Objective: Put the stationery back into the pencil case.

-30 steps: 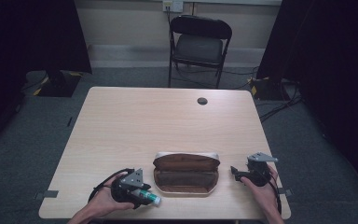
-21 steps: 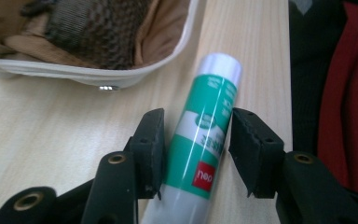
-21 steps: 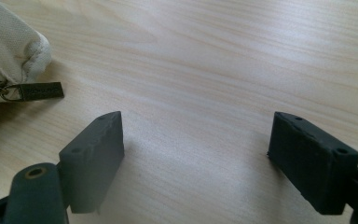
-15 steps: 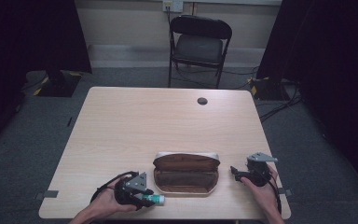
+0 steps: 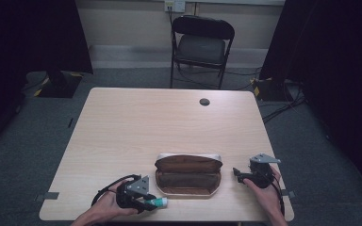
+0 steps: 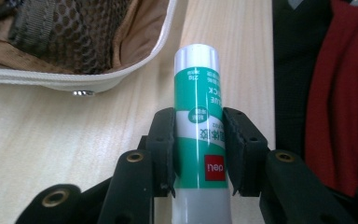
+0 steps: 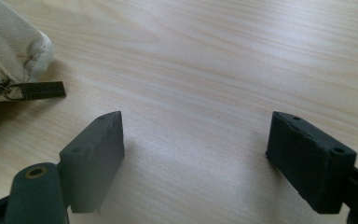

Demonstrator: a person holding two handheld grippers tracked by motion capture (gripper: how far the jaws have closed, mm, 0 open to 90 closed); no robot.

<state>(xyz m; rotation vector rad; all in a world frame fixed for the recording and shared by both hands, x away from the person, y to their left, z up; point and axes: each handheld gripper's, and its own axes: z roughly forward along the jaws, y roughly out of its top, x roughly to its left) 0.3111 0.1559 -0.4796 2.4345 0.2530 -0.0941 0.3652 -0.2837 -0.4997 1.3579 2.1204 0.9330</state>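
Note:
A green and white glue stick (image 6: 198, 126) lies between the jaws of my left gripper (image 6: 198, 149), whose jaws have just been closing and now press on both its sides. In the high view the left gripper (image 5: 139, 195) sits near the table's front edge, the glue stick (image 5: 159, 202) pointing toward the open pencil case (image 5: 188, 174). The case is cream outside and brown inside with a mesh pocket (image 6: 70, 32). My right gripper (image 5: 238, 173) rests to the right of the case, open, with bare wood between its jaws (image 7: 193, 158).
The wooden table (image 5: 169, 127) has a small dark round cap (image 5: 204, 101) near its far edge. A black folding chair (image 5: 201, 44) stands beyond the table. The case's zipper pull (image 7: 39, 90) lies left of the right gripper. A red sleeve (image 6: 340, 93) shows past the front edge.
The left gripper's jaws have closed onto the glue stick. Both hands stay where they were.

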